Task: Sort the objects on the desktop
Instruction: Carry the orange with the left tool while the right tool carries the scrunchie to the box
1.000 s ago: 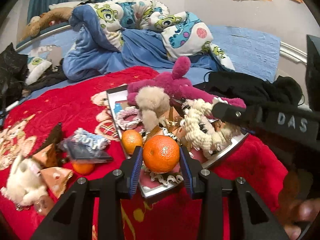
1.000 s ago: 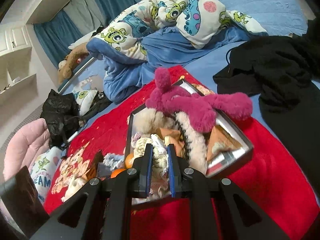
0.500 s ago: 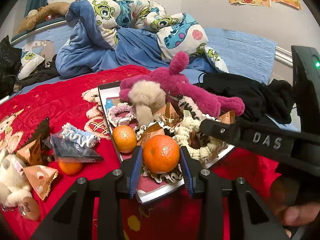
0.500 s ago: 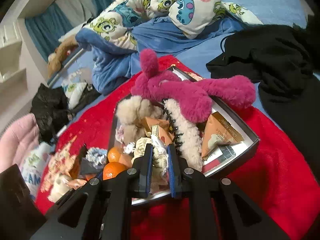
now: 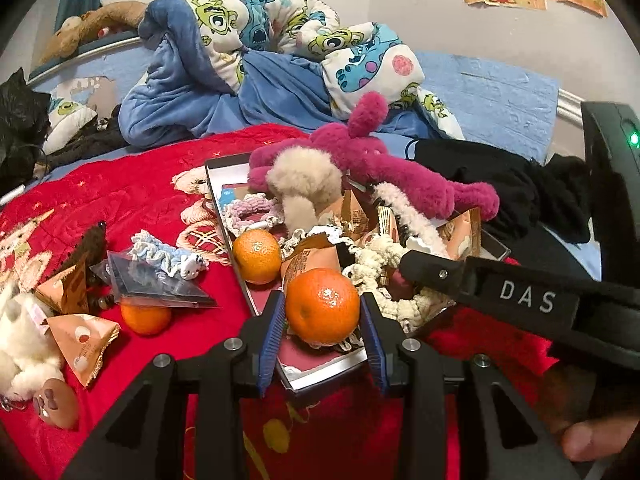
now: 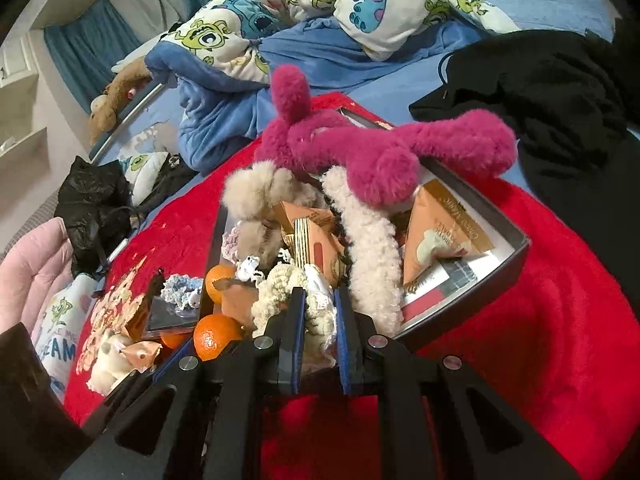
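My left gripper (image 5: 322, 316) is shut on an orange tangerine (image 5: 322, 305) and holds it over the near corner of a dark tray (image 5: 320, 372) piled with things on a red blanket. My right gripper (image 6: 318, 312) is shut on a cream crochet scrunchie (image 6: 316, 312) at the tray's near edge; its arm crosses the left wrist view (image 5: 500, 296). In the tray lie a second tangerine (image 5: 257, 255), a magenta plush (image 6: 360, 148), a beige pompom (image 5: 304, 176), a fuzzy white hair claw (image 6: 370, 248) and orange snack packets (image 6: 434, 232).
Left of the tray on the red blanket (image 5: 120, 184) lie a third tangerine (image 5: 146, 317), a blue scrunchie on a clear packet (image 5: 160, 268), snack packets (image 5: 82, 336) and a white plush (image 5: 18, 344). A rumpled blue duvet (image 5: 240, 60) lies behind. Black clothing (image 6: 540, 92) lies right.
Both grippers have moved slightly closer to the tray, keeping their holds. The right gripper with the scrunchie has sunk toward the pile.
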